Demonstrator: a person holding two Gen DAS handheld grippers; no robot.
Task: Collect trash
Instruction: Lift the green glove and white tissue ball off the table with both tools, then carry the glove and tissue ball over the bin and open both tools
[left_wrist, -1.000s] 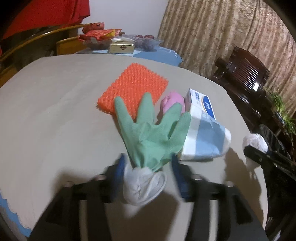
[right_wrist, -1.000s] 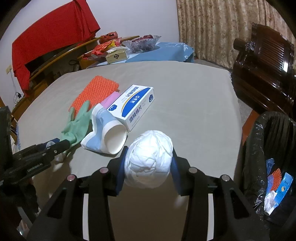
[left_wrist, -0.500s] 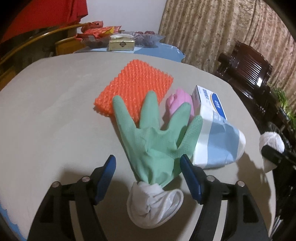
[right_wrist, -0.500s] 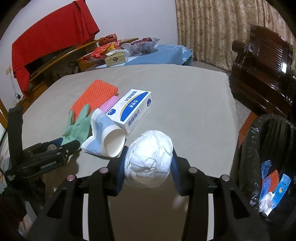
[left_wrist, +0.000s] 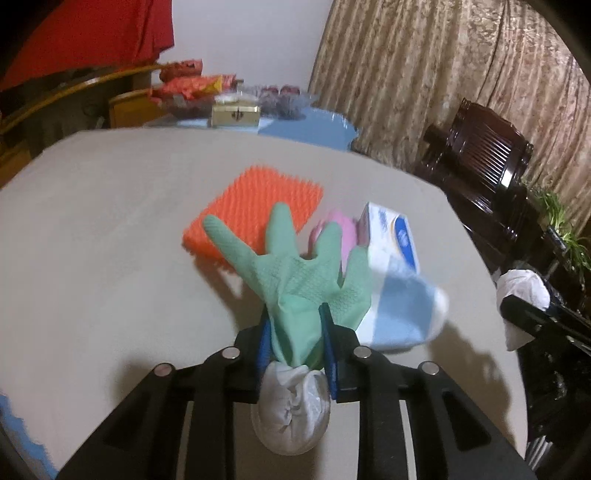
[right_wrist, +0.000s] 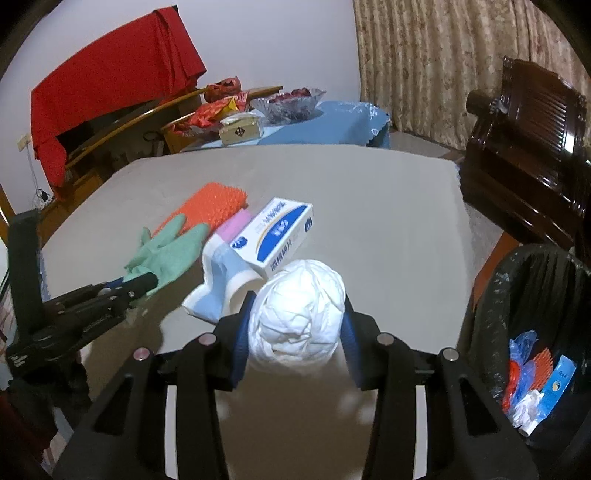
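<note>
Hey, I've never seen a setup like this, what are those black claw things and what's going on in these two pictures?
Those black claws are hand-held grippers, one in each of a person's hands, with no robot arm. Each carries a wide-angle camera looking forward along its fingers, so you get one picture per hand.

In the left camera's picture, the left gripper is closed on a green rubber glove. In the right camera's picture, the right gripper squeezes a crumpled white wad.

On the grey table lie an orange spiky mat, a pink item, a blue-and-white box and a blue-and-white cloth piece. A black-lined bin beside the table already holds trash.
</note>
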